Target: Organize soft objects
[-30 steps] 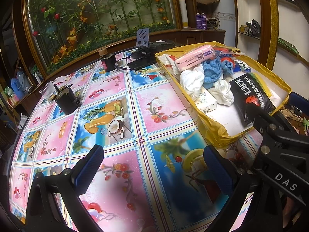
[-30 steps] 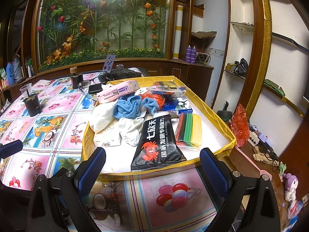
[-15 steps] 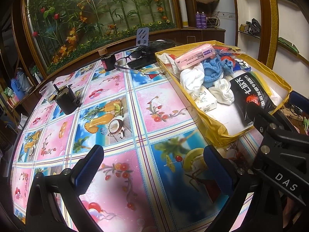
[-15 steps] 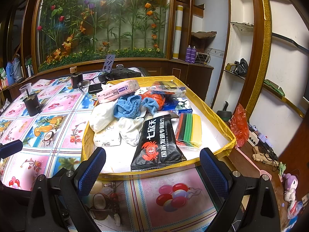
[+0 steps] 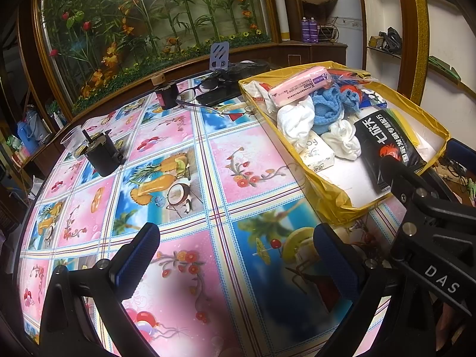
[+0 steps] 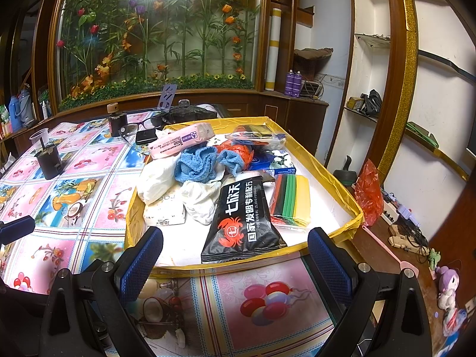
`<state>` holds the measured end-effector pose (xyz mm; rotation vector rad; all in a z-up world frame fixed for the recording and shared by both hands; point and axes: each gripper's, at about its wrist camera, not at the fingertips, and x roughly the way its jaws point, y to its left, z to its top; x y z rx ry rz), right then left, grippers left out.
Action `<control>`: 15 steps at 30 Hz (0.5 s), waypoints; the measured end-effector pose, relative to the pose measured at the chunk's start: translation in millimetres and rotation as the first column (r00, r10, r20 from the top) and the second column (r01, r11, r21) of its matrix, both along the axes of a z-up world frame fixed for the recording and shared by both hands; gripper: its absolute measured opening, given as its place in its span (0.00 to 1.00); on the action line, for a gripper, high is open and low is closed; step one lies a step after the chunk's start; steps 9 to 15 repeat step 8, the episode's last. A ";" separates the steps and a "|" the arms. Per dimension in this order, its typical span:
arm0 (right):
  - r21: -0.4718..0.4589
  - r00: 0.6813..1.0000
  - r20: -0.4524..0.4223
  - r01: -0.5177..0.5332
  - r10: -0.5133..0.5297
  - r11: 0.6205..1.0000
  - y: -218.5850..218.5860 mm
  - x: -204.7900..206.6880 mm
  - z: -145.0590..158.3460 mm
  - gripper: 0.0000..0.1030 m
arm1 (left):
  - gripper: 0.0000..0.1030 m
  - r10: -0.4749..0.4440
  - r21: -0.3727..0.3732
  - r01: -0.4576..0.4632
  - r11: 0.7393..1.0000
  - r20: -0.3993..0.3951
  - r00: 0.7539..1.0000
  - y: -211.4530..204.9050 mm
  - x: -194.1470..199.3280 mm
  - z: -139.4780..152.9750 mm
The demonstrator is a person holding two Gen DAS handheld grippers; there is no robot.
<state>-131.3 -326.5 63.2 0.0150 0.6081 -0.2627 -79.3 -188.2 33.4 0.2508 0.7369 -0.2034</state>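
My table (image 5: 184, 148), covered in a bright fruit-and-flower cloth, fills both views. On its right side sits the yellow-rimmed tray (image 6: 336, 178) holding the soft things: a black pouch (image 6: 241, 217) nearest me, a white cloth (image 6: 154, 178), a blue towel (image 6: 193, 163), a pink tissue pack (image 6: 181, 139) on top of the pile, and a stack of coloured sponges (image 6: 293, 199). My right claw (image 6: 235, 264) hovers spread wide at the tray's near rim, holding nothing. My left claw (image 5: 235, 255) is spread too, empty, over bare cloth left of the tray.
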 end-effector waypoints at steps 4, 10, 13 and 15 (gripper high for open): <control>0.000 1.000 0.000 0.000 0.000 1.000 0.1 -0.1 0.1 0.96 | 1.00 0.028 -0.008 -0.027 1.000 0.038 0.999 5.5 -3.3 3.7; 0.009 1.000 0.003 0.003 -0.003 1.000 -2.8 -0.2 -0.7 0.97 | 1.00 0.049 -0.043 -0.048 0.998 0.012 0.999 17.6 0.7 0.5; 0.009 1.000 0.003 0.003 -0.003 1.000 -2.8 -0.2 -0.7 0.97 | 1.00 0.049 -0.043 -0.048 0.998 0.012 0.999 17.6 0.7 0.5; 0.009 1.000 0.003 0.003 -0.003 1.000 -2.8 -0.2 -0.7 0.97 | 1.00 0.049 -0.043 -0.048 0.998 0.012 0.999 17.6 0.7 0.5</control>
